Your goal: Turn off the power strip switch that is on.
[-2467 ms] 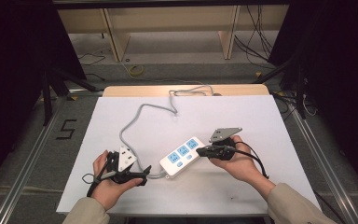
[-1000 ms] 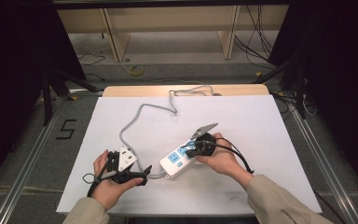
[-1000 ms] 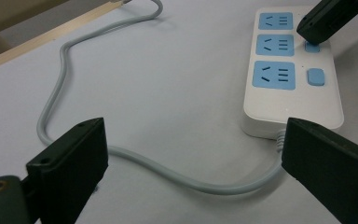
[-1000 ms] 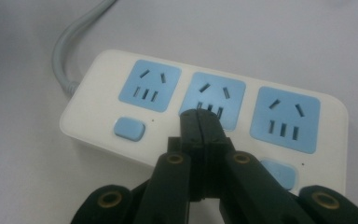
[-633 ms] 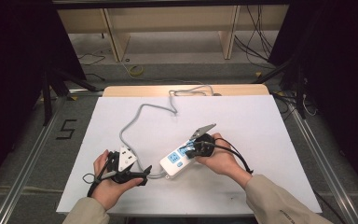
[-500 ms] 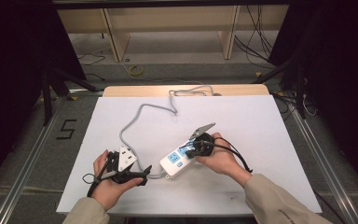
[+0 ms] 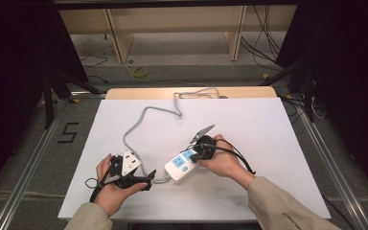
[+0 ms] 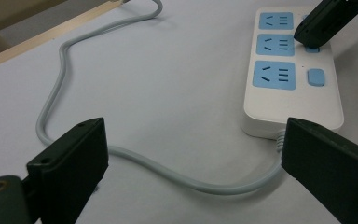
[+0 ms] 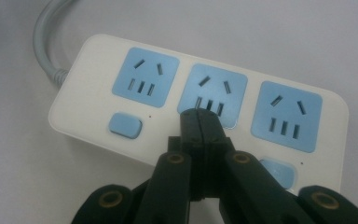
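**Right gripper now down on the middle switch**

Your right gripper (image 9: 199,122) has come in from the open counter (image 7: 278,124) at the strip's far end and now sits over the power strip (image 7: 183,166), its jaws pressed together with nothing between them; the joined tips rest at the middle of the three blue buttons, the middle switch (image 9: 278,171), which is mostly hidden beneath them; whether they press it down or only touch it you cannot tell from here. The strip itself has shifted slightly under that approach and lies at the near centre of the counter, angled, its grey cord (image 7: 141,120) looping away to the far edge. Your left gripper (image 7: 136,179) has stayed put just beside the strip's cord end; its jaws stand wide apart, straddling the cord without gripping it. Judged from this, the switch-pressing step is under way; the nearest switch (image 8: 316,76) and the one beyond remain untouched; steady the strip if it slides.
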A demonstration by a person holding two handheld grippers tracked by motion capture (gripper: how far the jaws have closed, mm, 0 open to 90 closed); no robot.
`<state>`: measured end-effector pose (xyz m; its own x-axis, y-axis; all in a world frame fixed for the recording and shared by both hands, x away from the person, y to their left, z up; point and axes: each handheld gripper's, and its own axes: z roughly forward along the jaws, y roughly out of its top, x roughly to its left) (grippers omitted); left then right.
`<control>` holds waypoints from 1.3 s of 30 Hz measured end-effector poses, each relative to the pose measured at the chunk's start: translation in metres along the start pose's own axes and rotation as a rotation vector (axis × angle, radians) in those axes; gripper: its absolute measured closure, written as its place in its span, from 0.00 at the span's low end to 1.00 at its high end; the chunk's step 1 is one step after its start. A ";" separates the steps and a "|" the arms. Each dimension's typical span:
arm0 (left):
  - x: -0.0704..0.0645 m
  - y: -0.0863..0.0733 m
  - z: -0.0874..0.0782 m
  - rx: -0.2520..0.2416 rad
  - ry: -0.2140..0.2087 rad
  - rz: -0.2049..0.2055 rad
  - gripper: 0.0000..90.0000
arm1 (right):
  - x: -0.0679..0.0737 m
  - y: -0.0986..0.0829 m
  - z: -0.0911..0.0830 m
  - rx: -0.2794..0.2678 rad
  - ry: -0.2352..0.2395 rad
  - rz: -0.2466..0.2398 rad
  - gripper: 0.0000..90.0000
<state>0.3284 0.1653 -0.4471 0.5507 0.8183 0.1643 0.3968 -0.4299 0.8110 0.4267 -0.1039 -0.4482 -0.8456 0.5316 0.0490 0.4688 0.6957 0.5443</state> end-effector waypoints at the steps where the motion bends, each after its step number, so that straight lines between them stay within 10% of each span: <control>1: 0.000 0.000 0.000 -0.001 0.001 -0.001 0.08 | 0.000 0.000 0.000 0.001 -0.001 -0.001 1.00; 39: -0.001 0.000 0.001 0.006 0.005 0.003 0.08 | -0.004 -0.002 0.000 -0.013 0.024 0.023 1.00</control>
<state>0.3288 0.1641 -0.4478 0.5481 0.8190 0.1701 0.3997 -0.4351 0.8068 0.4288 -0.1073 -0.4491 -0.8404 0.5357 0.0819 0.4854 0.6769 0.5534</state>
